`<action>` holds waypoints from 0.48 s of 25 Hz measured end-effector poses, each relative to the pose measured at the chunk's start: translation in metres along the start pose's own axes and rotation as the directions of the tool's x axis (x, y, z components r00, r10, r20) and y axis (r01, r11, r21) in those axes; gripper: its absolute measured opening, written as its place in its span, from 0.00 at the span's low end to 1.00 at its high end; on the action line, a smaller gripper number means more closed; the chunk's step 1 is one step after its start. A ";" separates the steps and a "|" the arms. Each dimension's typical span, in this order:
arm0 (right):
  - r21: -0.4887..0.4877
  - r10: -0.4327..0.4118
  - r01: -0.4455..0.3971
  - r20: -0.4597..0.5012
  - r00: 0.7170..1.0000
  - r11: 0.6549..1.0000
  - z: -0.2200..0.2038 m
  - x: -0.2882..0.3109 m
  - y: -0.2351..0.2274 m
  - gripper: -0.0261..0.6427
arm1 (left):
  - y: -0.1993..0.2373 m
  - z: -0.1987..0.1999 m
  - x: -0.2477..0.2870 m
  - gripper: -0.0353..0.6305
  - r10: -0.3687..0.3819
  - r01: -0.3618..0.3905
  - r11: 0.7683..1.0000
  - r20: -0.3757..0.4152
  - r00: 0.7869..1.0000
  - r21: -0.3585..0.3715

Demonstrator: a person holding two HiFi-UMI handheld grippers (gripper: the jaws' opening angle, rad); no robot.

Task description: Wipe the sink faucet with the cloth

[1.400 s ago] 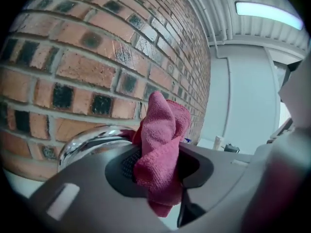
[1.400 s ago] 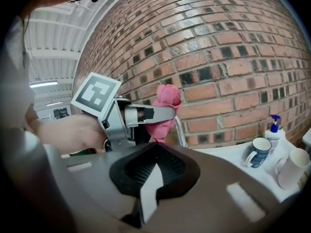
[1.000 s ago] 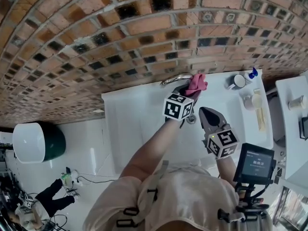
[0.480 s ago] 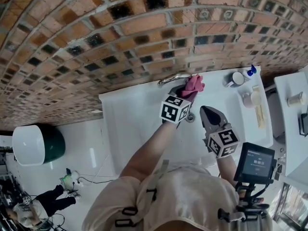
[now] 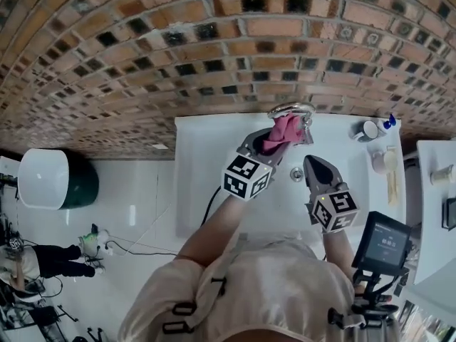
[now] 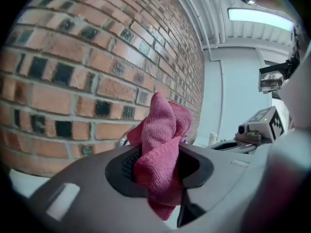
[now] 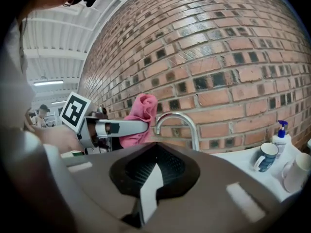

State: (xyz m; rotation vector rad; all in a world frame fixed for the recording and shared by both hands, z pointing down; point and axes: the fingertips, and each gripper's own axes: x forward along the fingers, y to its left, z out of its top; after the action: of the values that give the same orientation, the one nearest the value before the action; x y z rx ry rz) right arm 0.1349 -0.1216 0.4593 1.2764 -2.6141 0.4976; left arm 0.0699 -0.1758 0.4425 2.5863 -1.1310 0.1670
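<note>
My left gripper (image 5: 273, 138) is shut on a bunched pink cloth (image 5: 283, 130) that sticks up from between its jaws (image 6: 160, 149). In the right gripper view the cloth (image 7: 141, 111) sits right beside the down-turned end of the curved chrome faucet (image 7: 181, 118), at its left. Seen from the head, the faucet (image 5: 291, 108) stands at the back of the white sink (image 5: 214, 184), under the brick wall. My right gripper (image 5: 312, 165) hangs over the basin to the right, nothing in it, its jaws together (image 7: 154, 152).
A blue-and-white mug (image 5: 367, 130) and a spray bottle (image 5: 388, 123) stand on the counter at the right, with a white cup (image 5: 385, 161) nearer. The sink drain (image 5: 296, 173) lies between the grippers. A green-and-white bin (image 5: 53, 187) stands on the floor at the left.
The left gripper has lifted the cloth from lower by the faucet to the height of the spout's curve. The right gripper has barely shifted.
</note>
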 end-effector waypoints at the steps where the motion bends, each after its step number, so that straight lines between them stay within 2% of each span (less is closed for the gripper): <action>1: -0.009 0.017 -0.017 0.001 1.000 1.000 0.001 0.002 0.009 0.02 | 0.004 0.003 -0.014 0.26 0.023 -0.023 1.000 0.010 1.000 0.012; 4: -0.028 0.063 -0.063 0.003 0.998 0.998 0.005 0.005 0.034 0.02 | 0.021 0.001 -0.058 0.26 0.106 -0.106 0.994 0.022 0.994 0.025; 7: -0.030 0.096 -0.096 0.004 0.995 0.995 0.007 0.009 0.059 0.02 | 0.040 -0.017 -0.098 0.26 0.185 -0.185 0.982 0.001 0.983 0.034; 12: -0.041 0.135 -0.136 -0.025 0.991 0.990 -0.006 0.017 0.096 0.02 | 0.055 -0.046 -0.160 0.26 0.259 -0.259 0.966 0.014 0.966 -0.011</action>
State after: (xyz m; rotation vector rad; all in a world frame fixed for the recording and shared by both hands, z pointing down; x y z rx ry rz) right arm 0.0488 -0.0770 0.4494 1.0795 -2.6901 0.4713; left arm -0.0791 -0.0846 0.4620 2.4260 -1.4701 0.2008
